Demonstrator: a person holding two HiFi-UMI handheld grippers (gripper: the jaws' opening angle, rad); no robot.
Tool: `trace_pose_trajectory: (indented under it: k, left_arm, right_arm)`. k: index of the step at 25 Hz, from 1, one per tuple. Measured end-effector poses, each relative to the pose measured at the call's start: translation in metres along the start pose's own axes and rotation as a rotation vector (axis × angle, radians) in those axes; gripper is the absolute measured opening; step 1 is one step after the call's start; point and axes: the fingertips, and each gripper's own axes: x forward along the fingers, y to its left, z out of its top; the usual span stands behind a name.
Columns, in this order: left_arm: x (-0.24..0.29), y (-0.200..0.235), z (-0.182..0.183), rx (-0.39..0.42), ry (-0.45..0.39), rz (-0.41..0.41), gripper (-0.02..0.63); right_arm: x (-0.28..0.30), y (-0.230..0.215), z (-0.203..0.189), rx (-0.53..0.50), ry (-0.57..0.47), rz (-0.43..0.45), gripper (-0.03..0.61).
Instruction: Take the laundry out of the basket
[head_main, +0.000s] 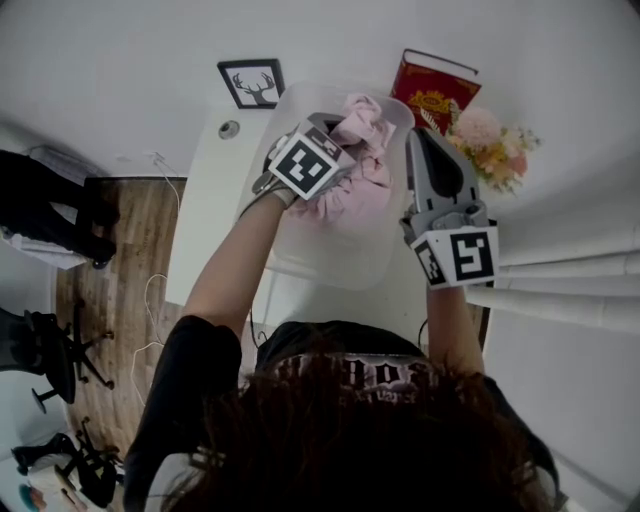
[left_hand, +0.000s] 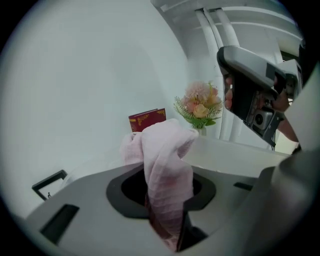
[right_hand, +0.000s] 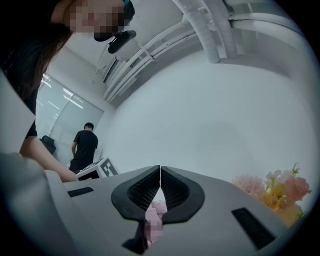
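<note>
Left gripper (left_hand: 166, 192): jaws narrow, clamped on cloth (left_hand: 165, 145). Fold stands above jaws, rest trails below into basket (head_main: 300, 255).
Right gripper (right_hand: 160, 174): tips together; pink behind gap, grip unclear.
Lift straight up until tail clears rim; squeeze firm, since thin fabric likely slips.

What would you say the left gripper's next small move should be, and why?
Probably raise the left gripper straight up, then carry it out over the rim. Its jaws are shut on the pink cloth, but the head view shows the rest of the cloth bunched over the basket, not yet clear of it.
</note>
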Motion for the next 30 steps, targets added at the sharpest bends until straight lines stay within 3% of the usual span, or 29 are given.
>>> trace_pose_trajectory:
  k: [20,27,30]
  left_arm:
    - [-0.152,0.027,0.104,-0.098,-0.401,0.306,0.121]
    - [-0.262,0.072,0.109,-0.129,-0.511,0.422,0.121]
    - [-0.287,0.077,0.119,-0.124,-0.549,0.460,0.121]
  right_arm:
    - [0.022,0.000,0.045,0.057,-0.068,0.033,0.028]
    - [0.067,0.070,0.090,0.053,-0.089,0.105,0.028]
    - [0.071,0.078,0.102,0.055,-0.113,0.134,0.028]
